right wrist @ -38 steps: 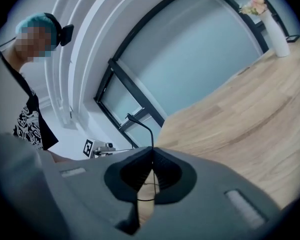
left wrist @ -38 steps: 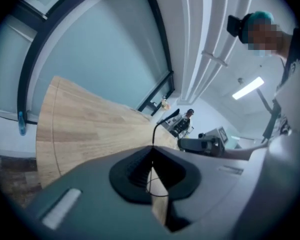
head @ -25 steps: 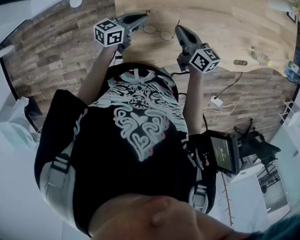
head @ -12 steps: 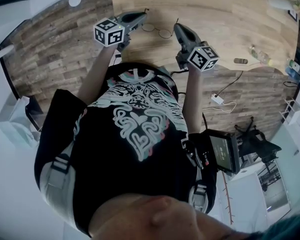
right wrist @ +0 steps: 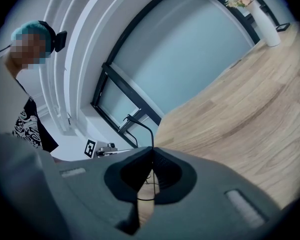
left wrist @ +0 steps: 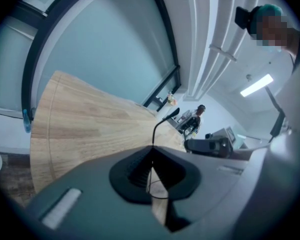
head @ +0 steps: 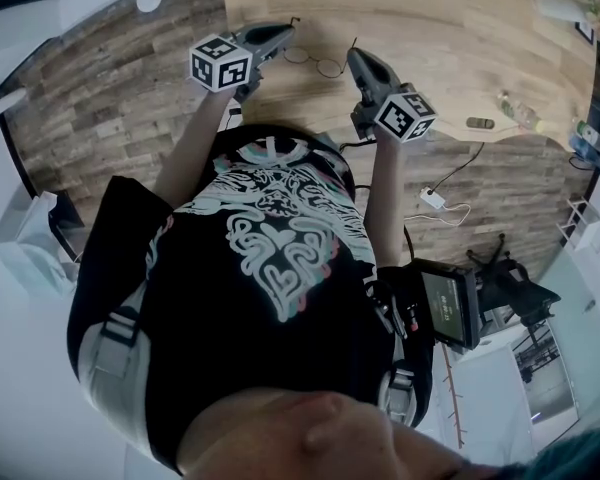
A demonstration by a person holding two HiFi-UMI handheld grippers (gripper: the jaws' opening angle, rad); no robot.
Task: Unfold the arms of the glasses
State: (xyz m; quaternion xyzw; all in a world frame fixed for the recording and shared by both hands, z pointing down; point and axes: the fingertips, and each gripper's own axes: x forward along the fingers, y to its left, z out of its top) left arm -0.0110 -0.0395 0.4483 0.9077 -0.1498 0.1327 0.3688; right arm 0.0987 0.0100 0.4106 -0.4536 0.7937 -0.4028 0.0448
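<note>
Fingers (left wrist: 132, 170) of left gripper (head: 286, 33) clamped on one arm of the glasses (head: 316, 64), right gripper (head: 355, 57) pinching the other; lenses between both, table (head: 430, 28) beneath.

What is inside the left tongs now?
One thin dark arm of the glasses, pinched by the shut left tongs; its curved end sticks out past them. The pinched stretch is covered.

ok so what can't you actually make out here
- Hinges of the glasses: head view, too small; how far the arms are open is unclear.
- Lenses: both gripper views, hidden behind the left tongs and right tongs; only arm tips show.
- Small dark item on the table: head view, too small to name.
</note>
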